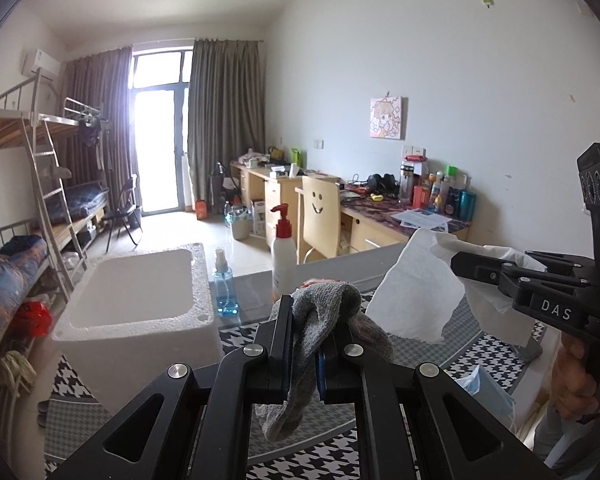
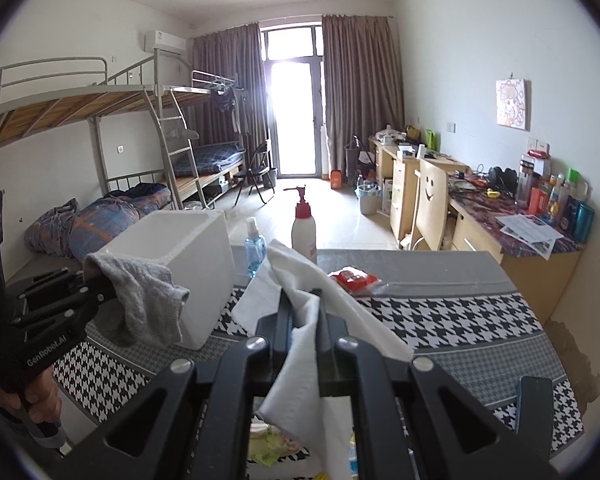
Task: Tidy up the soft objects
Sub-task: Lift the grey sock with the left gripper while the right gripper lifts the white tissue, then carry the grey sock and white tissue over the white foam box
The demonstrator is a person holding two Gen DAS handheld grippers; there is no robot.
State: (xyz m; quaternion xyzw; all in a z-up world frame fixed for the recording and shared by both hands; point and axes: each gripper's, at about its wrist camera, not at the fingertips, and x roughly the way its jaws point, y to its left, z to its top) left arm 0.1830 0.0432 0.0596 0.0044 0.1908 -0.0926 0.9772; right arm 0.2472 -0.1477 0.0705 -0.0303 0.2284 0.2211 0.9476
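Note:
My left gripper (image 1: 306, 320) is shut on a grey sock (image 1: 324, 320), held above the table right of the white foam box (image 1: 140, 304). It shows at the left of the right wrist view (image 2: 100, 288), the sock (image 2: 148, 304) hanging in front of the foam box (image 2: 188, 256). My right gripper (image 2: 304, 308) is shut on a white paper tissue (image 2: 300, 360), which drapes over and below the jaws. In the left wrist view that gripper (image 1: 458, 262) holds the tissue (image 1: 416, 288) up at the right.
A houndstooth cloth (image 2: 440, 312) covers the table. A blue spray bottle (image 2: 255, 248) and a white pump bottle (image 2: 303, 228) stand behind the foam box. A red packet (image 2: 354, 278) lies mid-table. A blue face mask (image 1: 488, 392) lies at the right. Desks and a chair (image 2: 432, 208) stand beyond.

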